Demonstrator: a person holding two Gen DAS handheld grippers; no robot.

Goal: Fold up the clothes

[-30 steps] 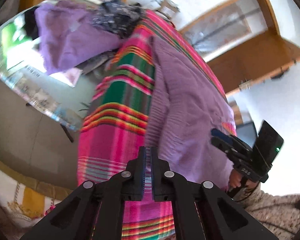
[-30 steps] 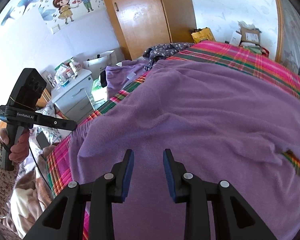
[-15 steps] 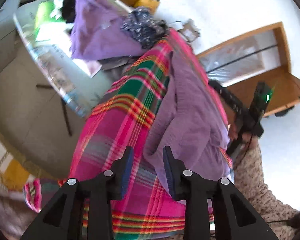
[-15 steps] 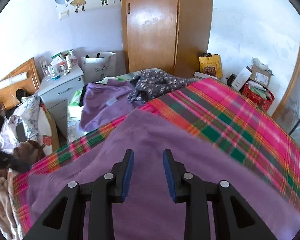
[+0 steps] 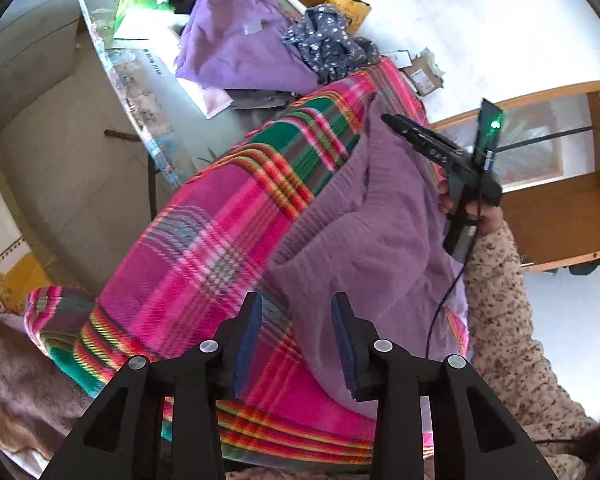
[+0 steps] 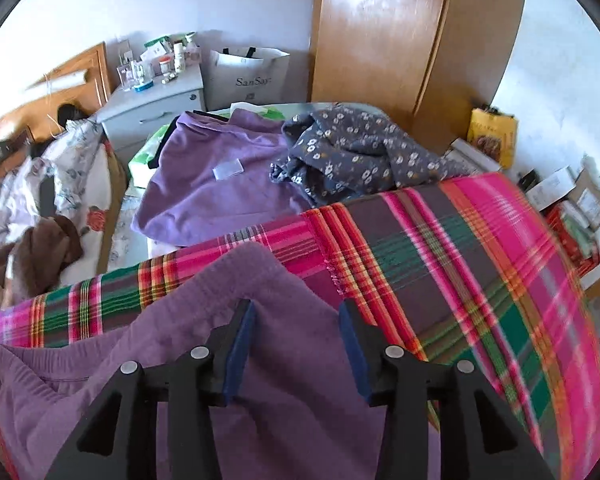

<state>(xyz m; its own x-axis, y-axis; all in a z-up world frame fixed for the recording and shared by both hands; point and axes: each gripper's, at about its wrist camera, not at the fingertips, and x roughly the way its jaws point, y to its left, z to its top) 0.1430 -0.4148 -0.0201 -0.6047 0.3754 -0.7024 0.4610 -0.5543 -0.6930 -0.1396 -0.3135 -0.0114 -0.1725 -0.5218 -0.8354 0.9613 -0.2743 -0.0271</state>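
Soft purple fleece garment [image 6: 284, 400] spread on pink-green plaid blanket [image 6: 480, 264]. Left gripper [image 5: 296, 328], right gripper [image 6: 296, 332] both opening, pinching nothing. Should seize far hem corners squarely, keep fold edges aligned

Purple fleece garment [image 6: 260, 380] on pink, green and orange plaid blanket [image 6: 480, 272]. Second purple garment [image 6: 204, 184] behind it, beside navy cloth with white flowers [image 6: 356, 156]. Speckled beige sleeve [image 5: 504, 320]. Black tools with blue pads [image 6: 236, 356].
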